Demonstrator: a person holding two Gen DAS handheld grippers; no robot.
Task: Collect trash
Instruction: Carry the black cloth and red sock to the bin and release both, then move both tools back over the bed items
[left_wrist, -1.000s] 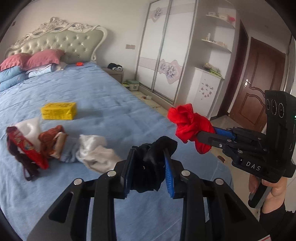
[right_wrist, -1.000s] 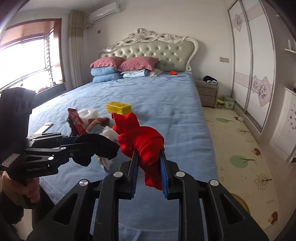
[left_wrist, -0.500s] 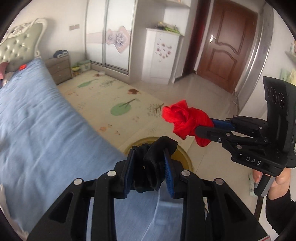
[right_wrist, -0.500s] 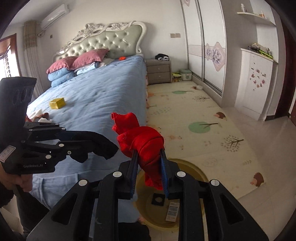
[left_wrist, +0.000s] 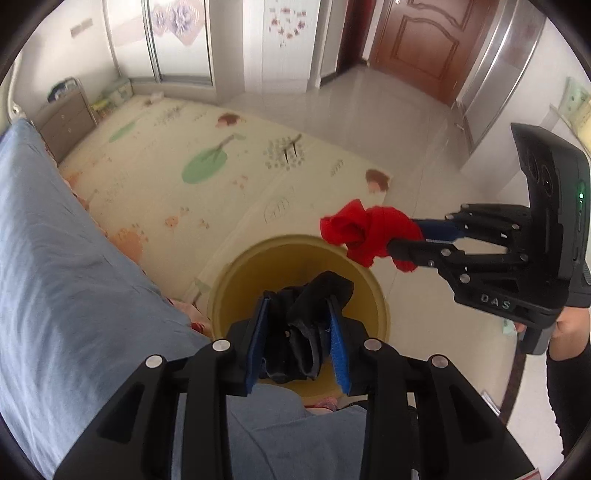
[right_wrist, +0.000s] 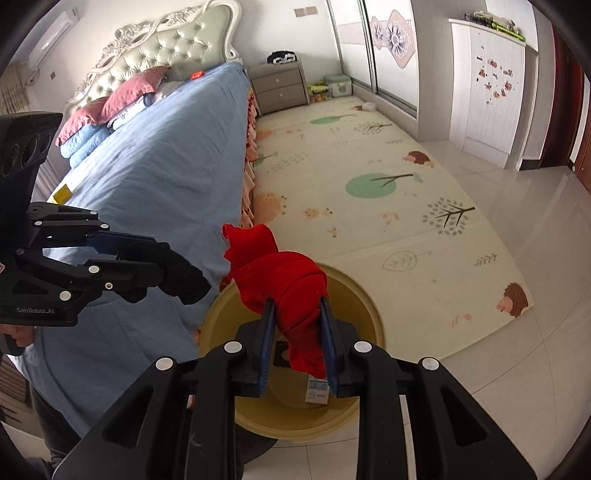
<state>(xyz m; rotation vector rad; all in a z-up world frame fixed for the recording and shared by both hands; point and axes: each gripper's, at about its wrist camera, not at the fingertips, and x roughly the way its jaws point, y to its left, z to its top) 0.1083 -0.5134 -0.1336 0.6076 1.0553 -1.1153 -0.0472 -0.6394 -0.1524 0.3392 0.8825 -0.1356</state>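
My left gripper (left_wrist: 298, 297) is shut on a crumpled black cloth (left_wrist: 317, 295), which bulges out past the blue pads (left_wrist: 338, 343). Below it a round yellow basin (left_wrist: 236, 280) stands on the floor at the foot of the bed. To the right, my right gripper (left_wrist: 402, 236) is shut on a bunched red cloth (left_wrist: 365, 230) over the basin's far rim. In the right wrist view the red cloth (right_wrist: 277, 273) sits between the jaws of the right gripper (right_wrist: 297, 302) above the basin (right_wrist: 369, 314). The left gripper (right_wrist: 162, 258) holds the black cloth (right_wrist: 184, 277) at the left.
A white label (right_wrist: 317, 391) lies in the basin. The blue-covered bed (right_wrist: 166, 166) fills the left, with a yellow box (right_wrist: 62, 194) on it. A patterned play mat (right_wrist: 369, 184), a nightstand (right_wrist: 282, 88) and a brown door (left_wrist: 417, 44) lie beyond. A person's hand (left_wrist: 569, 325) holds the right gripper.
Both grippers swung away from the bed and tilted down over the yellow basin, each still holding its cloth. The items on the bed have left the left wrist view.
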